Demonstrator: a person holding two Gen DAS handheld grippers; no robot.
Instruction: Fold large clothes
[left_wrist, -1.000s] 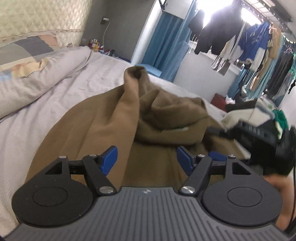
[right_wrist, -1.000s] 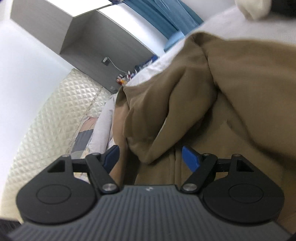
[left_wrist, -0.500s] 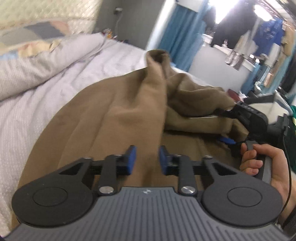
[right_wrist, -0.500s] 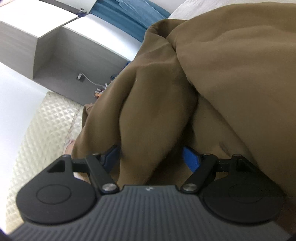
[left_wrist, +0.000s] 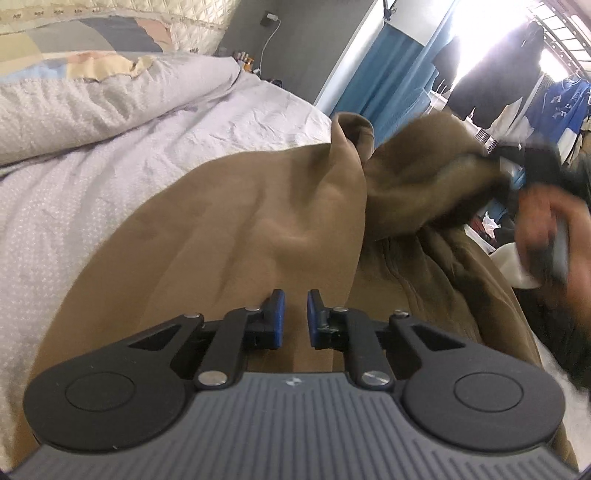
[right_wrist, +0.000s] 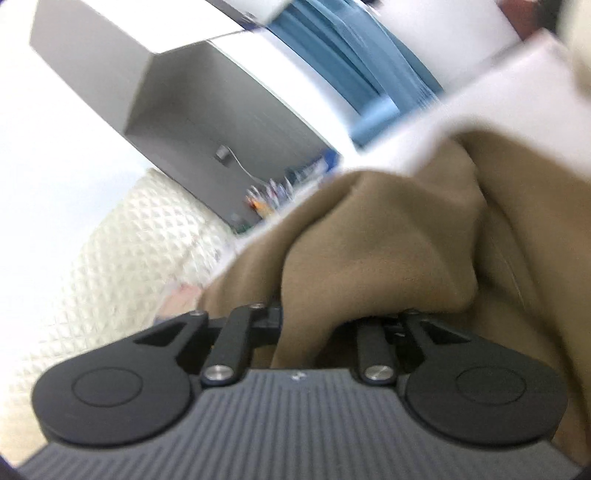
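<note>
A large brown garment (left_wrist: 240, 236) lies rumpled on the bed. My left gripper (left_wrist: 295, 314) sits low over its near part, jaws narrowed to a small gap with brown cloth showing between the blue pads (left_wrist: 277, 310); whether they pinch it is unclear. My right gripper (right_wrist: 332, 317) is closed on a thick fold of the same garment (right_wrist: 376, 266), which covers its fingertips. In the left wrist view the right gripper (left_wrist: 517, 173) is blurred at the right, lifting that bunch of cloth off the bed.
A pale lilac sheet (left_wrist: 92, 192) covers the bed, with a pillow and quilt (left_wrist: 92, 99) at the left. Blue curtains (left_wrist: 388, 77) and hanging clothes (left_wrist: 554, 103) are at the back right. A quilted headboard (right_wrist: 140, 243) and a grey cabinet (right_wrist: 177, 110) show in the right wrist view.
My left jaws narrowed from wide open to a small gap. My right jaws closed on a fold of the garment and lifted it up to the right.
</note>
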